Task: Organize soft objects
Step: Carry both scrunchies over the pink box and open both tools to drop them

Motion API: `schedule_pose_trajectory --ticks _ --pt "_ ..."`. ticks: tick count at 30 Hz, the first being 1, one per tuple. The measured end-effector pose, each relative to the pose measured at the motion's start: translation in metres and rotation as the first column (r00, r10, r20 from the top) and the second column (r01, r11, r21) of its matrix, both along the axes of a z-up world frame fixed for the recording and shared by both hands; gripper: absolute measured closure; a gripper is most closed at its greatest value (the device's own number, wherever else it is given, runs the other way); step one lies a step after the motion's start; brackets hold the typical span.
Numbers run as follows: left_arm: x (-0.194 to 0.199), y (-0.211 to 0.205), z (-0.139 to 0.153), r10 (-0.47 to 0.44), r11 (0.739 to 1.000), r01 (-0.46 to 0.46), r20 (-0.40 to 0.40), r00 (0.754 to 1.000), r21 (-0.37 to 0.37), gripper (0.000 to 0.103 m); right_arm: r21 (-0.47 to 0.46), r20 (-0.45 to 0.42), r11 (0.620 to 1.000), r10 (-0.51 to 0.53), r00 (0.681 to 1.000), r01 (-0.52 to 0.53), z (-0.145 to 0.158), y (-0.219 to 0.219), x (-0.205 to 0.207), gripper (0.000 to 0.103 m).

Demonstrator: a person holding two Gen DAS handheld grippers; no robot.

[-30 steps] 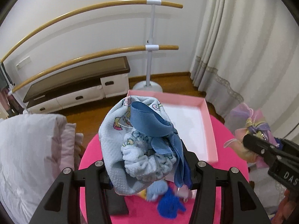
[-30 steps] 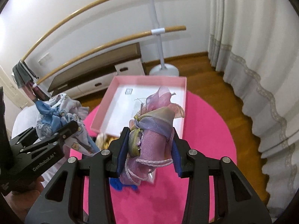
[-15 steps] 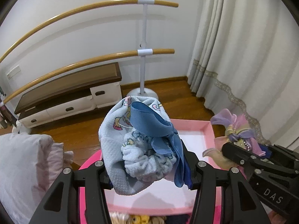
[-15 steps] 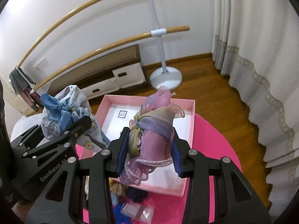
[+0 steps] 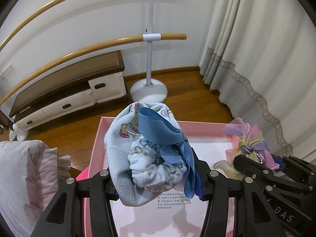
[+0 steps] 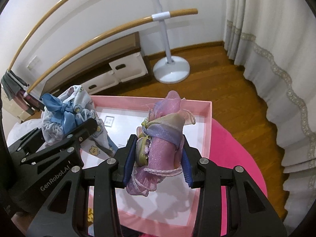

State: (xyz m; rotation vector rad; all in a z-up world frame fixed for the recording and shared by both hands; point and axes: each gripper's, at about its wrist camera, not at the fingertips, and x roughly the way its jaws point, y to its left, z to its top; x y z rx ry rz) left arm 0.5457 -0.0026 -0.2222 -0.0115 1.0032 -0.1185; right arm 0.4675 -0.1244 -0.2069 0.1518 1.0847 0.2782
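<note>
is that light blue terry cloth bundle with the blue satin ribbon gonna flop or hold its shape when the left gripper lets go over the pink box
The light blue terry cloth bundle with the blue satin ribbon probably slumps: it bulges and sags between the left gripper. It looks light, so it should drop softly into the pink box without rolling. The ribbon tails hang loose and may snag a finger.

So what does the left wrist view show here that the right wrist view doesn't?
Only the left wrist view shows the pale bedding at its left edge and printed text on the box floor. Only the right wrist view shows the pink round table under the box, grey cloth hung on the barre end, and a small yellow item beside the box. Both show the pink box, the blue bow bundle in the left gripper, the purple bow in the right gripper, the barre, cabinet and curtain.
</note>
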Motion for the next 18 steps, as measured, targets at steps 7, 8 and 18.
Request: schedule_pose_trajectory --ticks 7,8,18 --pt "0.027 -0.012 -0.004 0.009 0.999 -0.007 -0.040 0.999 0.037 0.040 -0.018 -0.028 1.000 0.013 1.000 -0.013 -0.012 0.002 0.005 0.054" --pt "0.029 -0.013 -0.003 0.014 0.999 -0.012 -0.042 0.999 0.045 0.037 -0.017 -0.029 1.000 0.005 1.000 -0.006 -0.014 0.001 0.004 0.054" --pt "0.020 -0.018 0.020 0.065 0.996 -0.066 0.022 0.998 0.059 0.004 0.018 -0.007 0.999 -0.034 0.999 0.034 -0.004 -0.016 -0.001 0.000"
